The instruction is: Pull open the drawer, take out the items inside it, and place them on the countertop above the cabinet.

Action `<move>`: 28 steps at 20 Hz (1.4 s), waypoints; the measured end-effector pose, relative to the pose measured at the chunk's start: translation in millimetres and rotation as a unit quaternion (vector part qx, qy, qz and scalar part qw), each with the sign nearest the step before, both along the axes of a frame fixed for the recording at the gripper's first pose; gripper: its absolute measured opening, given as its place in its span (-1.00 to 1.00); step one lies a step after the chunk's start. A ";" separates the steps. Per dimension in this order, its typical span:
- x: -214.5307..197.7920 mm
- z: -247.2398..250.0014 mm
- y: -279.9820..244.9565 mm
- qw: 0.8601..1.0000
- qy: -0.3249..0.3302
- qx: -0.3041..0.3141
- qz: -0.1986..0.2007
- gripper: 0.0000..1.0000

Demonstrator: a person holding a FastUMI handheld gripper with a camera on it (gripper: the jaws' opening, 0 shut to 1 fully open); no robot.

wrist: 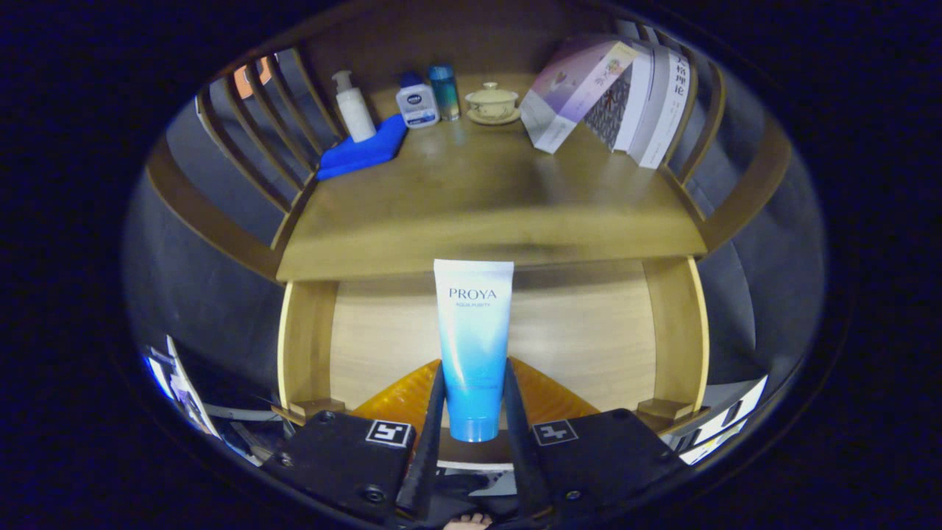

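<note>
Above the open drawer, jaws clamp the tube (upright).

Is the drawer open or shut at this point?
Open. The drawer is pulled out below the countertop, its pale floor and side walls exposed. The gripper holds a tube upright over it, jaws pressing both sides.

A home-like corner, set up as a bedroom or washroom cabinet: a warm wooden countertop with slatted wooden side rails carries a white pump bottle, a lidded ceramic tea bowl, a folded blue cloth and leaning paperback books
</note>
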State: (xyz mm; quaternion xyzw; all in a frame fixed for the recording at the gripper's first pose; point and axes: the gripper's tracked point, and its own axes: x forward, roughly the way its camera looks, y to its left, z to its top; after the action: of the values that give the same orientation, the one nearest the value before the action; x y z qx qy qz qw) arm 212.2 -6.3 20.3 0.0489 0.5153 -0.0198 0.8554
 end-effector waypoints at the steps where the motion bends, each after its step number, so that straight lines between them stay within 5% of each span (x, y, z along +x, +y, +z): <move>1: 9.5 4.7 0.5 1.000 -0.004 -0.002 0.001 -0.07; 17: 126.2 -13.6 -17.8 1.000 -0.017 -0.019 -0.018 -0.07; 28: 146.5 -23.1 -23.9 0.998 -0.047 -0.034 -0.031 0.10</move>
State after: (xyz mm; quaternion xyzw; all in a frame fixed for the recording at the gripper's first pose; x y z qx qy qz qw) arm 358.6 -30.3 -2.9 0.0363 0.4720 -0.0612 0.8787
